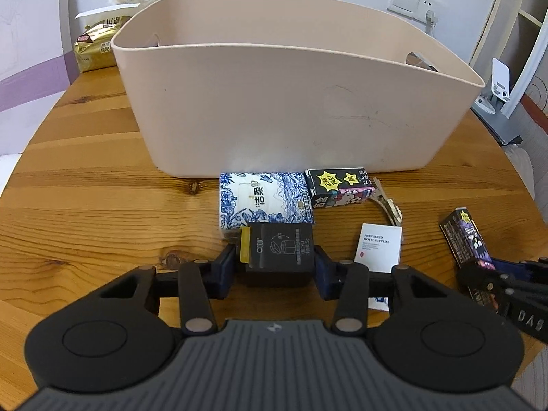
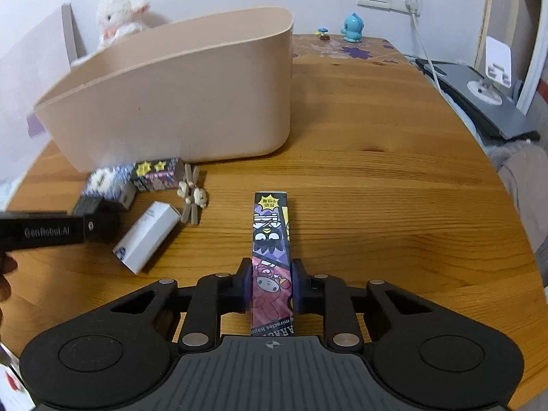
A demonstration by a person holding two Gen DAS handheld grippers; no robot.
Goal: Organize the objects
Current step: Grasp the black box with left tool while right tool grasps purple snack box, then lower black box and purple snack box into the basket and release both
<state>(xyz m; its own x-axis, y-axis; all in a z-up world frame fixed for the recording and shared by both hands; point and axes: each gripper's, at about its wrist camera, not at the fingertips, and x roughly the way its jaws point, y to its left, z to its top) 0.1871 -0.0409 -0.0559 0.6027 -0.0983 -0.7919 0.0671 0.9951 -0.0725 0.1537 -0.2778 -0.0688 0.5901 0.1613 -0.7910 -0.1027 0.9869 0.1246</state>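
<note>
Holding one item in each gripper, nothing visibly binned yet. Left gripper (image 1: 279, 267) is closed on a small black box (image 1: 279, 255), just in front of the blue-and-white tissue pack (image 1: 262, 200). Right gripper (image 2: 270, 286) is clamped on the long purple cartoon box (image 2: 271, 239), which points forward over the wooden table (image 2: 376, 188); can't tell whether it's lifted or resting.

Progress, as a judgement: early. Beige bin (image 1: 291, 102) sits at the back of the table, and neither view looks down to its floor, so contents can't be confirmed. Something shows through the handle cutout in the left view, but that could be behind the bin. All the small items I can see are outside it, clustered against its front wall.

Count, outside the bin:
- tissue pack: 1, touching the bin's front wall or just beside it
- short black cartoon box (image 1: 337, 186): 1, right beside the tissue pack
- long purple cartoon box: 1, held
- small black box: 1, held
- white hotel-supplies box (image 1: 378, 251): 1, lying near the left gripper
- wooden clip bundle with a small plush charm (image 2: 191, 195): 1 cluster; individual clips too small to count

Left to do: the two held items plus four loose ones, six in total.

Not obviously part of the job: gold snack bag (image 1: 96, 48) and plush toy (image 2: 118, 17) behind the bin, blue figurine (image 2: 352, 27) at the far edge.
</note>
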